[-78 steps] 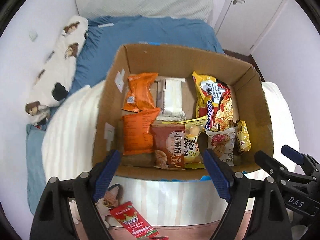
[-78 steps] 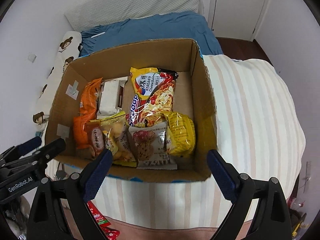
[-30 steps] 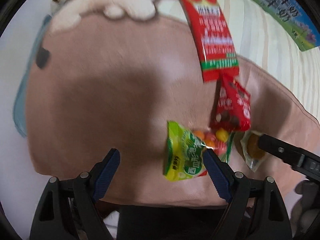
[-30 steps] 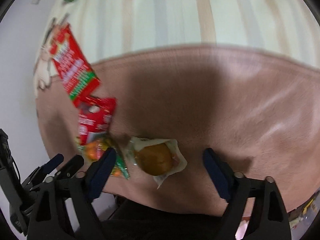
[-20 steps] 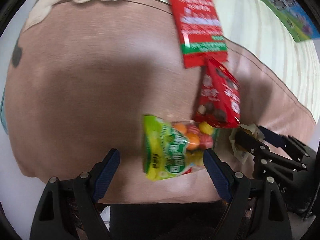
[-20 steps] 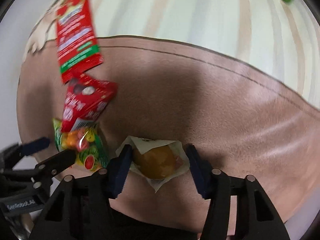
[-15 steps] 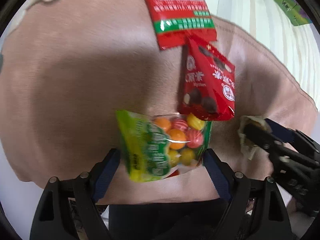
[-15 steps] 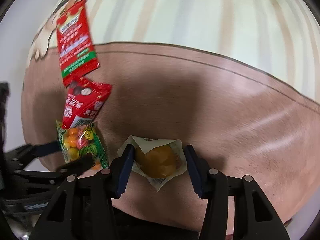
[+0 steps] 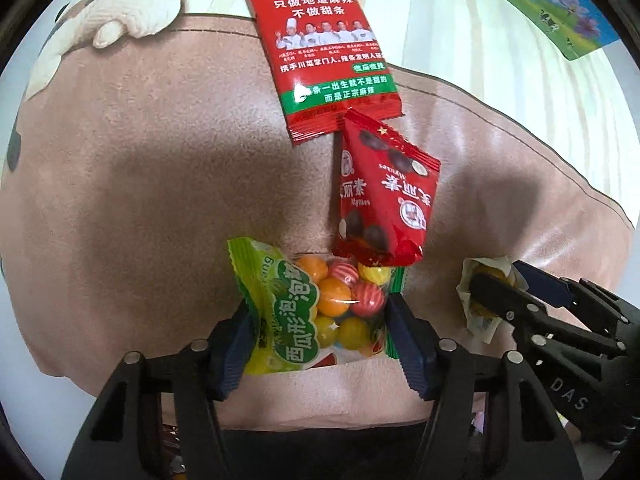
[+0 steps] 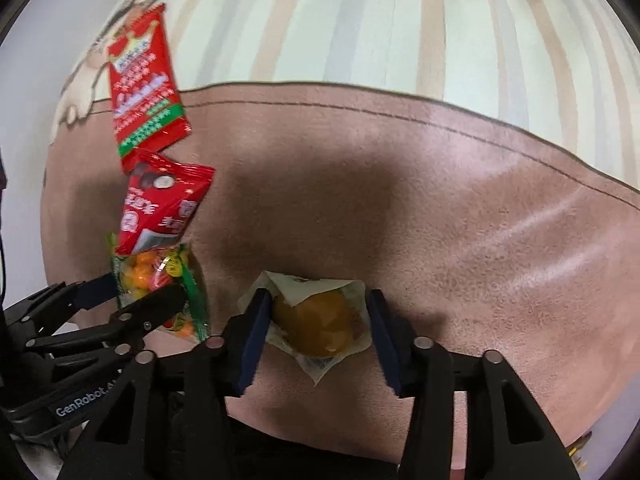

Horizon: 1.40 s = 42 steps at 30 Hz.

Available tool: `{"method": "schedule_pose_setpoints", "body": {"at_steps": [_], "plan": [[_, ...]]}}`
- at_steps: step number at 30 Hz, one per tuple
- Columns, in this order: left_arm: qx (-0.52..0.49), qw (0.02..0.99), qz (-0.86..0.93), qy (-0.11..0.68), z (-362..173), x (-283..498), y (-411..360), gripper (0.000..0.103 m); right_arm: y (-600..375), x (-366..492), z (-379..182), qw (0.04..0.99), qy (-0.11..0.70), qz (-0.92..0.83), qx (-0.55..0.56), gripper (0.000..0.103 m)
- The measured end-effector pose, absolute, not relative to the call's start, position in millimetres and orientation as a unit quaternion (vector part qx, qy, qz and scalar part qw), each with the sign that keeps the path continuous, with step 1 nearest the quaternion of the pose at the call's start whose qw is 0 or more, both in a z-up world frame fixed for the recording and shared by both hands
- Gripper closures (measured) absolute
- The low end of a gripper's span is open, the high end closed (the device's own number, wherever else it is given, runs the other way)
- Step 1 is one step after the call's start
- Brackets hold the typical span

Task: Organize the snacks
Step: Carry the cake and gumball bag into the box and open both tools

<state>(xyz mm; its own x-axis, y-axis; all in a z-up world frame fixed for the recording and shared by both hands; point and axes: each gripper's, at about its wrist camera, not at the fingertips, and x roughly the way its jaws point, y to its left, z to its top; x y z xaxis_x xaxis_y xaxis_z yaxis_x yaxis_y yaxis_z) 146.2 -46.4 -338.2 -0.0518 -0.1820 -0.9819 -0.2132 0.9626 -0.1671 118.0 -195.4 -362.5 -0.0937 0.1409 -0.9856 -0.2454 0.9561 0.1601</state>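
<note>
My left gripper [image 9: 320, 332] has its jaws closed in around a green bag of coloured candy balls [image 9: 316, 312] lying on the pink blanket [image 9: 140, 220]. My right gripper [image 10: 316, 324] has its jaws against both sides of a clear-wrapped orange bun [image 10: 316, 322] on the same blanket [image 10: 440, 220]. The bun also shows in the left wrist view [image 9: 480, 300], under the right gripper [image 9: 496, 284]. The candy bag [image 10: 160, 280] and left gripper [image 10: 140, 294] show in the right wrist view.
A small red chocolate bag [image 9: 384, 196] lies just beyond the candy bag, and a long red spicy-strip packet [image 9: 320, 44] beyond that. Striped bedding [image 10: 360, 20] lies further out. A blue-green carton edge [image 9: 560, 12] is at top right.
Both grippers swung down from the cardboard snack box to the blanket. The left jaws narrowed around the candy bag and the right jaws narrowed around the bun.
</note>
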Motion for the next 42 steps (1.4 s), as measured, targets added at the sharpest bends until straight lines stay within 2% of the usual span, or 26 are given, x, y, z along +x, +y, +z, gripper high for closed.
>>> {"method": "schedule_pose_setpoints", "body": {"at_steps": [7,15,22,27,33,42], "plan": [[-0.147,0.683,-0.014,0.716,-304,153,-36,0.043,-223,129,-323,0.683,0.714,0.151,0.029,0.055],[-0.147,0.735,-0.076,0.657,-209,189,-53,0.043,-267,175,-248,0.717,0.672,0.159,0.099,0.055],[-0.145,0.782,-0.107,0.597,-138,268,-63,0.043,-288,231,-173,0.767,0.606,0.16,0.138,0.055],[-0.132,0.805,-0.117,0.567,-107,346,-65,0.043,-288,289,-131,0.806,0.555,0.146,0.145,0.055],[-0.11,0.805,-0.115,0.572,-105,443,-70,0.043,-284,381,-115,0.835,0.527,0.112,0.114,0.055],[-0.08,0.767,-0.095,0.629,-172,554,-79,0.042,-283,505,-160,0.819,0.565,0.051,0.087,0.054]]}}
